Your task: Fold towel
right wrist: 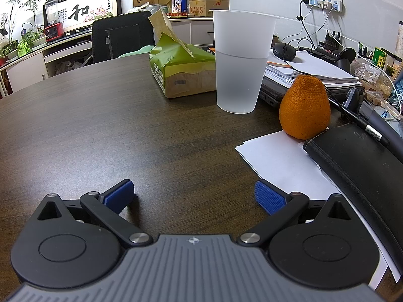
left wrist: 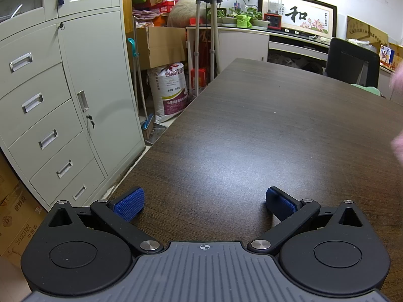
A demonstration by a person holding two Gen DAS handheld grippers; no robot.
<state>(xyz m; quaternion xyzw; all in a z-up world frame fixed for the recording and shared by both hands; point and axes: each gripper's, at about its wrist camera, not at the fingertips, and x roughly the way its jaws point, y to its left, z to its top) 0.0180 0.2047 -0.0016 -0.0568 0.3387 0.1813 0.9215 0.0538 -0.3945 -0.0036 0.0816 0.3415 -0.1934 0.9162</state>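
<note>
My left gripper [left wrist: 204,202] is open and empty, held low over the dark wooden table [left wrist: 252,130]. A blurred pink shape [left wrist: 398,146], possibly the towel, shows only at the far right edge of the left wrist view. My right gripper [right wrist: 194,196] is open and empty, low over the same table [right wrist: 100,125]. No towel shows in the right wrist view.
A grey cabinet [left wrist: 63,100] stands left of the table. Ahead of the right gripper stand a plastic cup of water [right wrist: 240,63], a green tissue pack [right wrist: 181,70], an orange [right wrist: 304,108], white paper [right wrist: 279,158] and a black notebook [right wrist: 357,166]. A black chair [left wrist: 352,63] is behind the table.
</note>
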